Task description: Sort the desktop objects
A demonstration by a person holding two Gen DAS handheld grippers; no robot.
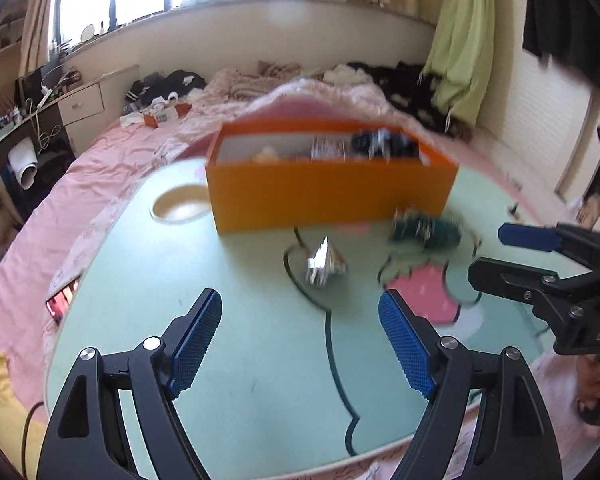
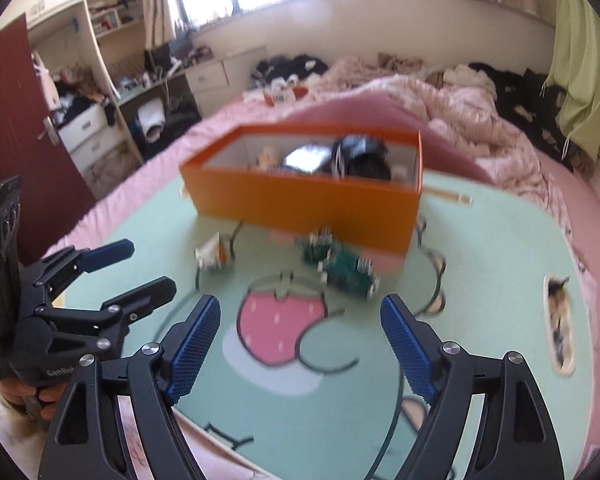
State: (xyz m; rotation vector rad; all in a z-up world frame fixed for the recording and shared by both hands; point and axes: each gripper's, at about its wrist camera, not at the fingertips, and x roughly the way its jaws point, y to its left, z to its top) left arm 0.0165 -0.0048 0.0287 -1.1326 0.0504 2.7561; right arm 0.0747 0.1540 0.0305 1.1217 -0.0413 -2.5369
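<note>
Two wide-open, empty grippers, left gripper (image 1: 300, 344) and right gripper (image 2: 300, 344), hover ready, since the crumpled silver foil wrapper (image 1: 324, 266) and green circuit boards (image 2: 342, 266) lie at 12 o'clock before the orange cardboard box (image 1: 332, 196).

An open orange box (image 1: 332, 196) holds mixed items; crumpled foil (image 1: 324, 266) and green circuit boards (image 1: 426, 230) lie before it.
</note>
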